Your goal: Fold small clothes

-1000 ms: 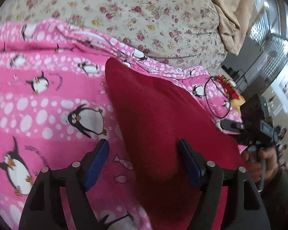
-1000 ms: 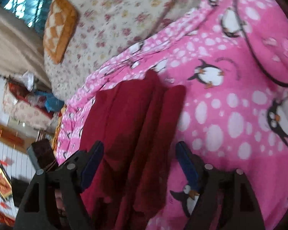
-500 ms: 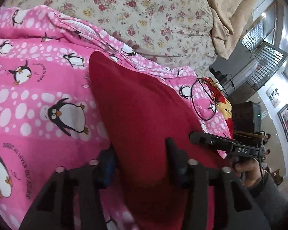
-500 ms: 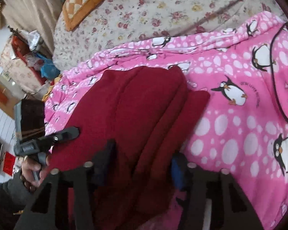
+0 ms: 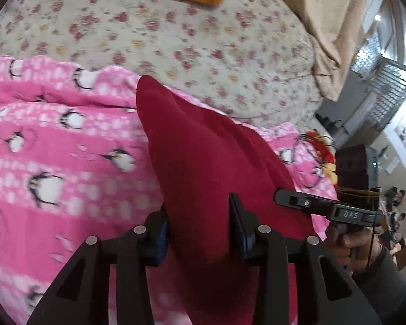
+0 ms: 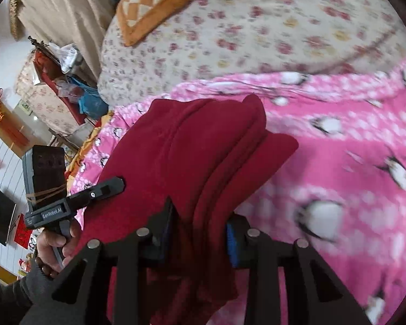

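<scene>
A dark red garment [image 5: 203,162] lies in folds on the pink penguin blanket [image 5: 54,162]; it also shows in the right wrist view [image 6: 192,151]. My left gripper [image 5: 199,227] is shut on the garment's near edge, cloth bunched between its blue pads. My right gripper [image 6: 200,230] is shut on the other near edge, holding several layers. Each gripper shows in the other's view, the right one [image 5: 324,208] at the garment's right side and the left one [image 6: 75,197] at its left side.
A floral quilt [image 5: 189,40] lies behind the blanket, with an orange cushion [image 6: 154,2] on it. A black cord loop [image 5: 308,162] lies on the blanket to the right. Furniture and clutter [image 6: 62,81] stand beyond the bed's left side.
Both grippers went from open around the garment to shut on its near edges. Both views have tilted up, showing more of the quilt, and the garment's near edge is lifted.
</scene>
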Available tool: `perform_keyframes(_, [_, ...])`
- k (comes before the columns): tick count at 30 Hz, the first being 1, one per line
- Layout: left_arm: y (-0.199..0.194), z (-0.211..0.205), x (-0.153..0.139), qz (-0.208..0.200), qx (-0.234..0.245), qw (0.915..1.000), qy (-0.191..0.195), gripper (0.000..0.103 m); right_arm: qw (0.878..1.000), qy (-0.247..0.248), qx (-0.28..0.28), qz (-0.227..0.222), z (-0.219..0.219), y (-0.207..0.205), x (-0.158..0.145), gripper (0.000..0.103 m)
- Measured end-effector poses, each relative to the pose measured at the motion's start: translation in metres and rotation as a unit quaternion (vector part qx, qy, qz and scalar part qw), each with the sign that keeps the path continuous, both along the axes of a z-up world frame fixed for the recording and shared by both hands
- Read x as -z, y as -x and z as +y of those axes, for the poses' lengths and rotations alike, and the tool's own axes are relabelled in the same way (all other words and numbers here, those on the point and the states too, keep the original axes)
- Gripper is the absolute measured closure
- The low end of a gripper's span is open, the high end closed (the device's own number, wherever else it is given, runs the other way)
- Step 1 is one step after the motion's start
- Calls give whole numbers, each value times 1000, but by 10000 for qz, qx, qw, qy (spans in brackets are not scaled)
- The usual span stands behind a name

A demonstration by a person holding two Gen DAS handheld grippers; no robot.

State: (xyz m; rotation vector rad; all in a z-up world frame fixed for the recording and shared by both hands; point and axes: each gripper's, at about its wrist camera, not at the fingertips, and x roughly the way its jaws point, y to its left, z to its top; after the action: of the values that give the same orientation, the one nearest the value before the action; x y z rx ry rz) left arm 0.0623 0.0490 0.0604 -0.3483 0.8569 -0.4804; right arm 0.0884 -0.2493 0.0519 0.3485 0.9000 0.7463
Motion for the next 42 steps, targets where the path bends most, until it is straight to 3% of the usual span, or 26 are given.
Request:
perform_keyframes(4, [-26,5,41,801,-75,9963,-299,72,9991,195,148,349,21,-16,26,66])
perform_keyframes(5, [-29,5,47,861,-137,9958,-269,62,9980,279,235,519,22,-18,37,56])
perform_keyframes(7, [-30,6,45,799,-225,9964,-175,60,9954,44,543,783,13,-20,49,46])
perform_keyframes(9, [-26,6,41,730,-239,9969,-191,60,9941,-42,613,894,8,-17,45,46])
perform_keyframes(12, [-11,16,22,420,-458,9975,-327,60,9953,127,686,675,5,-1,23,46])
perform_keyframes(15, [16,20,-12,-408,-669,9956,-516,60,9950,682,718,-118,9,26,-19,46])
perform_keyframes(17, [32,13,-25,-719,-558,9947,-484,60,9816,1376,690,-1127,25,58,-46,46])
perform_keyframes(18, [39,7,-29,-850,-481,9941,-480,60,9688,1721,563,-1693,41,78,-54,46])
perform_keyframes(19, [46,0,-30,-918,-411,9937,-498,61,9609,1962,347,-1923,55,88,-54,48])
perform_keyframes(20, [49,-5,-27,-905,-351,9938,-543,64,9575,2099,180,-1969,65,92,-54,60])
perform_keyframes(21, [49,-13,-20,-778,-242,9947,-627,70,9545,2282,-71,-1920,81,97,-47,66])
perform_keyframes(22, [47,-22,-8,-543,-137,9959,-709,83,9540,2399,-217,-1788,88,97,-41,75])
perform_keyframes(23, [42,-28,5,-279,-107,9965,-775,84,9511,2682,-373,-1483,97,93,-29,86])
perform_keyframes(24, [39,-34,20,-45,-129,9964,-836,85,9405,3201,-371,-1081,101,88,-9,91])
perform_keyframes(25, [39,-39,23,-62,-116,9962,-861,86,9357,3411,-392,-817,102,84,5,95])
perform_keyframes(27, [40,-48,20,-213,-139,9925,-1194,86,9354,3419,-361,-825,102,84,11,95])
perform_keyframes(30, [41,-44,21,-254,-199,9947,-972,84,9391,3331,-318,-786,98,85,7,93])
perform_keyframes(33, [38,-36,20,-185,-161,9981,-571,75,9453,3170,-289,-710,95,82,6,92])
perform_keyframes(35, [37,-38,19,-170,-80,9991,-383,59,9496,3052,-291,-651,100,78,7,87])
perform_keyframes(38, [38,-48,17,-244,79,9985,-489,42,9516,2979,-317,-684,99,79,7,86])
perform_keyframes(42, [41,-58,15,-370,-39,9967,-717,37,9574,2773,-358,-722,97,85,7,76])
